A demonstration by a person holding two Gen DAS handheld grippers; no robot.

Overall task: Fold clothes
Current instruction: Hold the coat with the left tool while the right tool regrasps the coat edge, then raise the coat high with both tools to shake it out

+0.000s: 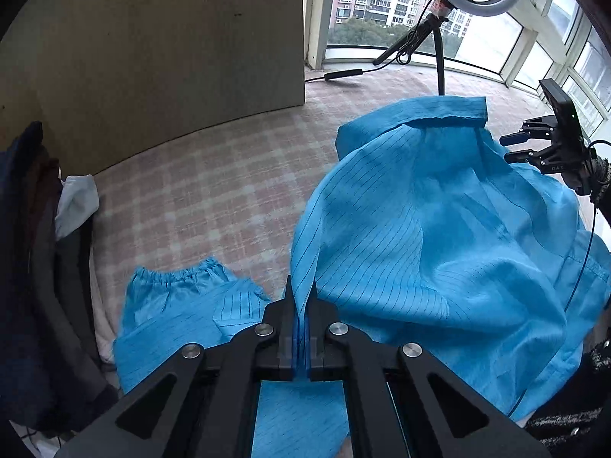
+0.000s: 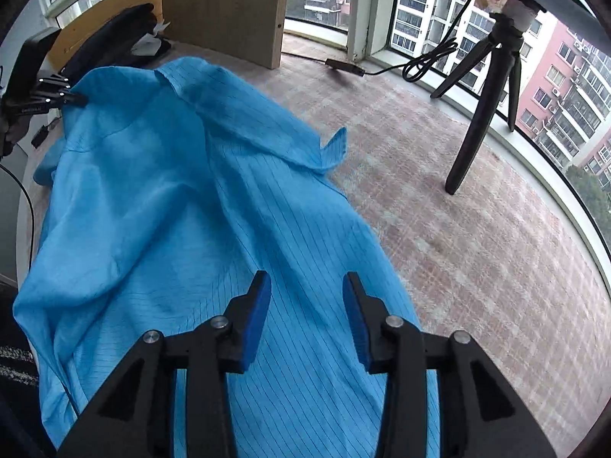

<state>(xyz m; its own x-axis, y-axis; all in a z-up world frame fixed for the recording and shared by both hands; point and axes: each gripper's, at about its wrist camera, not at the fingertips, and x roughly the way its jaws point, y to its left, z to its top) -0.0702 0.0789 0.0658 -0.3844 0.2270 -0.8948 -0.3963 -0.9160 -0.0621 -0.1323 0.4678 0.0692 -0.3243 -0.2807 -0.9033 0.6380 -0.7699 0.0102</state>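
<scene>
Blue pinstriped fabric of a garment is draped over a pink-and-white checked surface, raised on the left where an edge is pinched. The left gripper is closed tightly on that fabric edge; the cloth is seen running between its two black fingers. An elastic cuff of the same garment lies flat on the checked surface, left of the left gripper. The right gripper is held with fingers wide apart above the garment; nothing is seen between its blue pads. The collar is turned toward the window. A tripod stands on the surface by the window. Dark clothing is piled at the far left edge.
</scene>
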